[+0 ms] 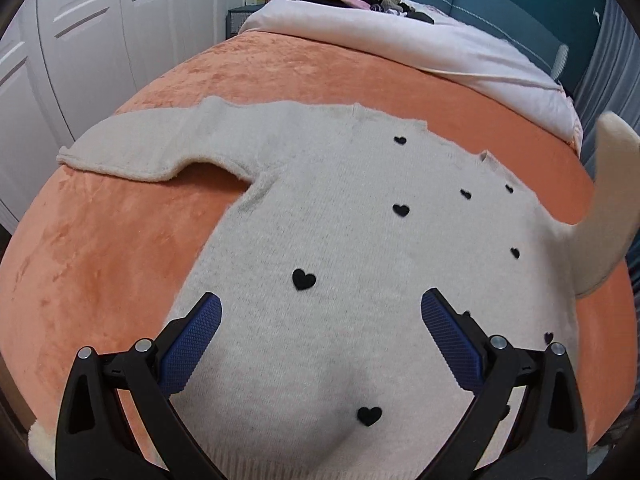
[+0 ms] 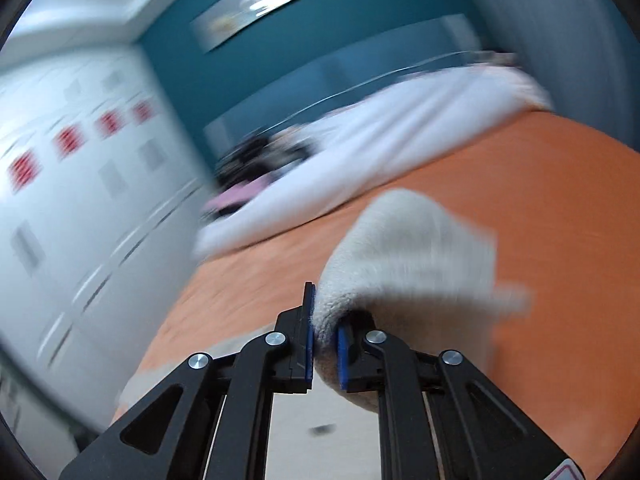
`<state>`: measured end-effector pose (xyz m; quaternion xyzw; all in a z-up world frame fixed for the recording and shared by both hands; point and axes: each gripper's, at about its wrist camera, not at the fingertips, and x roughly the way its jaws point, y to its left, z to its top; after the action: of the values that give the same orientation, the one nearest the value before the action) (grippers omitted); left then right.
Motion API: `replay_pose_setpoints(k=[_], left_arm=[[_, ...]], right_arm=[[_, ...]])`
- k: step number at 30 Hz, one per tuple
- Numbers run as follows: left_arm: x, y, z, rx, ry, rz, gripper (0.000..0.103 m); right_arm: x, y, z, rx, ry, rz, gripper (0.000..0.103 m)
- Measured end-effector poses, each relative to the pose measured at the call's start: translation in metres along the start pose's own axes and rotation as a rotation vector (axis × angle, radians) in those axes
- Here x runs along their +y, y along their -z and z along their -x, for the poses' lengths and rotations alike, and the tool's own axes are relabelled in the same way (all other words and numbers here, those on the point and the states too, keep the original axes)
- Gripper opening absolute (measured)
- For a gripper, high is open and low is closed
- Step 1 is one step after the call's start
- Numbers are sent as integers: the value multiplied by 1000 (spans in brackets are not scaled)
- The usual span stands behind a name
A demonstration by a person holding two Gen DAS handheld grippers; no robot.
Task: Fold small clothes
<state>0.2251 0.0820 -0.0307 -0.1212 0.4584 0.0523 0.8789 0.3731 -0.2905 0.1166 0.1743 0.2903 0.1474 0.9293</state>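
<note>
One orange blanket carries the cream sweater, spread flat, front up. Left gripper hovers over its lower body, jaws wide, empty. Right gripper pinches the raised sleeve cuff.

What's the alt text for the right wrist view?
The right gripper is shut on the cuff of a cream sweater sleeve, lifted above an orange blanket. Behind, blurred, are white bedding and a teal wall.
</note>
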Motion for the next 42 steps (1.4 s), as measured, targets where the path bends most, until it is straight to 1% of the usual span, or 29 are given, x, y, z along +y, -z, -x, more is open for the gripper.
replay_pose_setpoints(k=[2,4,6,7,10,12,13,15,17,18,20,21,22,23,24,25,26,28,30,31,32,33,34,35,36,37,38,39,42], left_arm=[[1,-11,-4,11,59,21,98],[3,-21,-15,43,103,51,98],[5,-33,-31,75,165,101,98],[6,-38,-38,79,197,121,98],[0,-58,-69,104,262,163,98],[-8,-73,-97,124,267,188,98],[-12,-78,-111,132,276,201,98],[-18,-88,-143,161,246,251,98],[-19,-95,-167,188,216,302,98],[-21,-99,-175,183,196,320,98],[-25,-104,-178,149,156,311,96],[-32,-108,-179,133,142,285,86],[-39,-112,-180,127,129,250,60],[-44,-117,-182,133,111,217,47],[-48,-121,-181,133,85,194,28],[-47,-125,-174,111,98,190,11],[-42,-128,-163,82,154,192,0],[-35,-133,-132,-4,207,190,0],[-25,-128,-108,-64,227,173,0],[-22,-123,-108,-65,210,160,0],[-20,-120,-115,-42,182,145,0],[-17,-114,-127,0,154,133,0],[-14,-111,-138,35,154,145,0],[-10,-108,-146,63,178,168,3],[-8,-109,-153,84,202,198,18],[-6,-110,-158,86,203,222,46],[-6,-111,-161,77,205,252,57],[-5,-115,-167,74,221,287,64],[-8,-122,-186,110,257,342,63]], right_arm=[[35,31,-63,112,-19,79,55],[42,70,-113,241,32,106,55],[22,90,-120,295,41,33,50],[11,94,-109,281,34,-16,50],[-30,108,-53,198,120,-123,60],[-60,122,-22,174,230,-161,63],[-70,124,-16,173,276,-178,64],[-96,125,-9,176,347,-240,65],[-114,140,-13,178,366,-293,67],[-125,149,-7,183,368,-303,67],[-133,150,-26,206,358,-329,67],[-130,155,-31,213,352,-328,67],[-129,155,-42,224,349,-317,66],[-127,154,-46,228,357,-301,56],[-123,150,-50,228,368,-276,44],[-122,149,-45,215,361,-261,18],[-117,140,-37,175,335,-261,16],[-108,130,-17,83,279,-267,15],[-105,128,-7,46,267,-258,15],[-110,133,-14,71,285,-254,15],[-118,140,-27,128,321,-254,15],[-128,150,-40,193,366,-265,15],[-135,160,-47,224,371,-284,16],[-137,164,-45,197,356,-293,16],[-137,165,-40,171,349,-295,17],[-137,165,-39,165,347,-303,23],[-138,167,-39,160,347,-315,30],[-140,169,-40,155,344,-319,32],[-142,177,-38,137,346,-319,34]])
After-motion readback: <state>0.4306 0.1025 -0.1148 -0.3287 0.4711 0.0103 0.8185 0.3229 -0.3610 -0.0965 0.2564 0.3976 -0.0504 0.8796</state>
